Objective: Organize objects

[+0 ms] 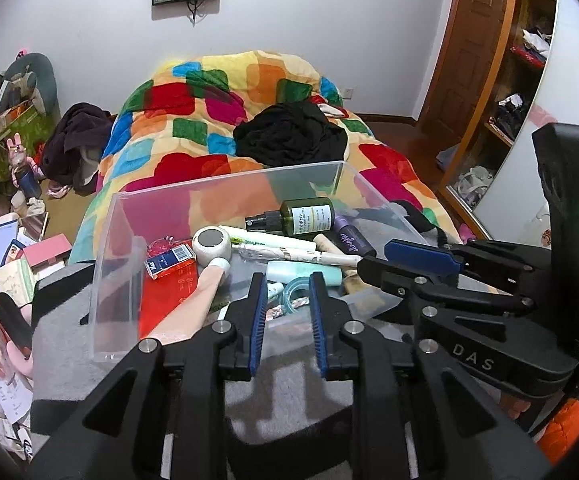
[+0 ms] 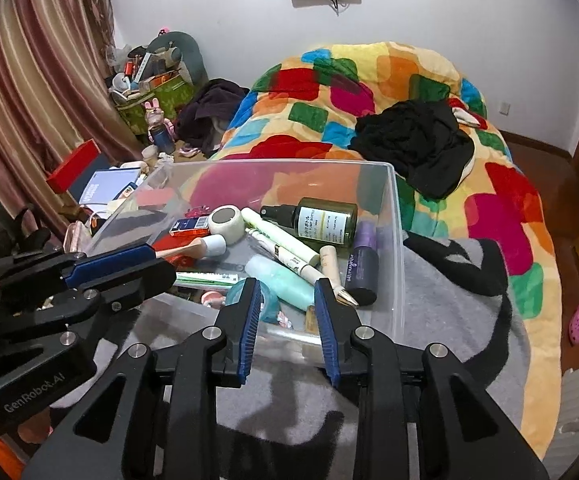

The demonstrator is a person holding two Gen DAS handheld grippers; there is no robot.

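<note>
A clear plastic bin (image 1: pixel 225 184) (image 2: pixel 397 240) sits on a grey blanket on the bed. It holds several toiletries: a green spray bottle (image 1: pixel 305 216) (image 2: pixel 321 220), a purple bottle (image 2: pixel 363 264), a mint tube (image 2: pixel 285 284), a white round jar (image 1: pixel 211 242) (image 2: pixel 227 220), a red and blue card box (image 1: pixel 169 262) and a teal tape roll (image 1: pixel 297 290). My left gripper (image 1: pixel 287 280) is open and empty at the bin's near wall. My right gripper (image 2: pixel 287 286) is open and empty beside it. Each gripper shows in the other's view, the right (image 1: pixel 417 260) and the left (image 2: pixel 121 264).
A patchwork blanket (image 1: pixel 217 120) with black clothing (image 1: pixel 289 136) covers the bed behind the bin. Books, boxes and papers (image 1: pixel 5 264) crowd the left side. A wooden shelf and mirror door (image 1: pixel 529 80) stand at right. A curtain (image 2: pixel 29 80) hangs left.
</note>
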